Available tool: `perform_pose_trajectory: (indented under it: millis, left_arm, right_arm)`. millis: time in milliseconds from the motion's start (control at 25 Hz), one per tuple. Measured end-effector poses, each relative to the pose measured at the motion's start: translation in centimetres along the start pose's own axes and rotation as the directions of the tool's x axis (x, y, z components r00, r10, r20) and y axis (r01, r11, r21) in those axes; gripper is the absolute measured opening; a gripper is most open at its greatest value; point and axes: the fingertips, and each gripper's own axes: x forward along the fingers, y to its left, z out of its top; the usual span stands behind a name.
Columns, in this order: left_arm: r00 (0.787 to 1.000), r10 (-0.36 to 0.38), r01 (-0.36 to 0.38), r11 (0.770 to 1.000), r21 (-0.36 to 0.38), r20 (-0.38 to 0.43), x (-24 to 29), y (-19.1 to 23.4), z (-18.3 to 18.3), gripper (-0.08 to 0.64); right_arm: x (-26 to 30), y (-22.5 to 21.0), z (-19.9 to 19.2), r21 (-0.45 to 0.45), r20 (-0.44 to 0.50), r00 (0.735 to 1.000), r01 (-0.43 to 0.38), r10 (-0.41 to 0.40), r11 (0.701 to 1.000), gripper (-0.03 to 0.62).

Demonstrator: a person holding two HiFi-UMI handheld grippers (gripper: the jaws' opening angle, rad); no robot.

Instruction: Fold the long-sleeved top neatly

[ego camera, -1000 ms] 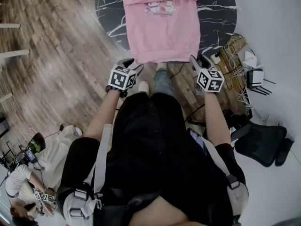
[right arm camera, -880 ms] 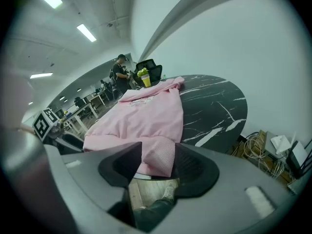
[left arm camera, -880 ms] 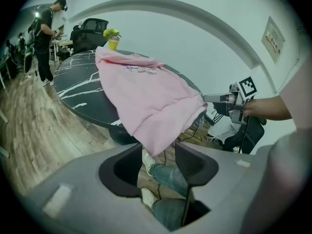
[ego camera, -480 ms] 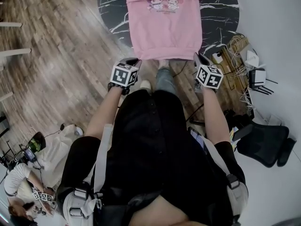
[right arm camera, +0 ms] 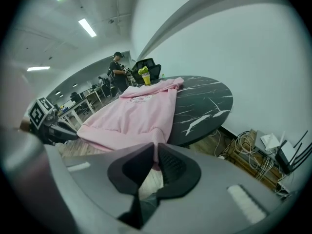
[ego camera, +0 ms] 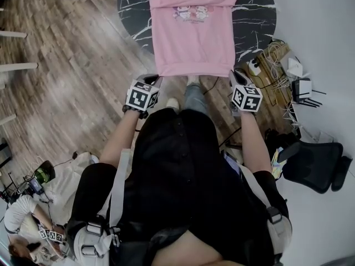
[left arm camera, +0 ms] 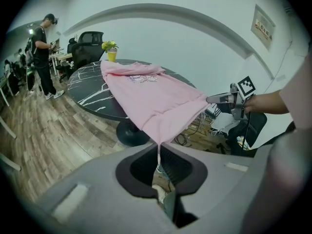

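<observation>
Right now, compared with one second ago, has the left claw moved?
Yes. The left claw has drawn slightly back from the table edge toward the person, shut on the hem of the pink top.

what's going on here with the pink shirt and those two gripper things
A person is folding a pink long-sleeved top that lies spread out, print side up, on a round black marble table, with its bottom hem hanging over the near edge. They hold a gripper in each hand. The left gripper is clamped on the hem's left corner. The right gripper, whose jaws have just been closing, pinches the right corner. The hem is stretched between the two.
</observation>
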Motion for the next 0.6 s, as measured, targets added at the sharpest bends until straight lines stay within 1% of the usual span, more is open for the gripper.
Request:
perform_pose_trajectory:
  millis: [160, 280, 400, 480, 600]
  left_arm:
    - [1.0, 0.006, -0.006, 1.0, 0.022, -0.013, -1.2, -0.4, -1.2, 0.023]
    - [1.0, 0.008, -0.008, 0.999, 0.031, -0.023, -2.1, -0.8, -2.0, 0.021]
    - [1.0, 0.003, -0.003, 1.0, 0.027, -0.029, -3.0, -1.1, -2.8, 0.02]
    - [1.0, 0.001, -0.001, 1.0, 0.016, -0.029, -3.3, -1.1, -3.0, 0.02]
    - [1.0, 0.001, -0.001, 1.0, 0.013, -0.026, -3.6, -1.1, -2.7, 0.02]
  right_arm:
    - [-1.3, 1.2, -1.5, 0.002, -0.006, 1.0, 0.0, 0.0, 1.0, 0.025]
    - [-2.3, 2.1, -2.5, 0.023, -0.01, 1.0, -0.004, 0.005, 1.0, 0.023]
    - [-3.2, 2.9, -3.5, 0.032, -0.021, 1.0, -0.01, 0.011, 0.999, 0.023]
    - [-3.3, 3.2, -3.8, 0.032, -0.026, 1.0, -0.016, 0.017, 0.999, 0.022]
    - [-3.6, 3.3, -3.2, 0.033, -0.014, 1.0, -0.024, 0.025, 0.999, 0.023]
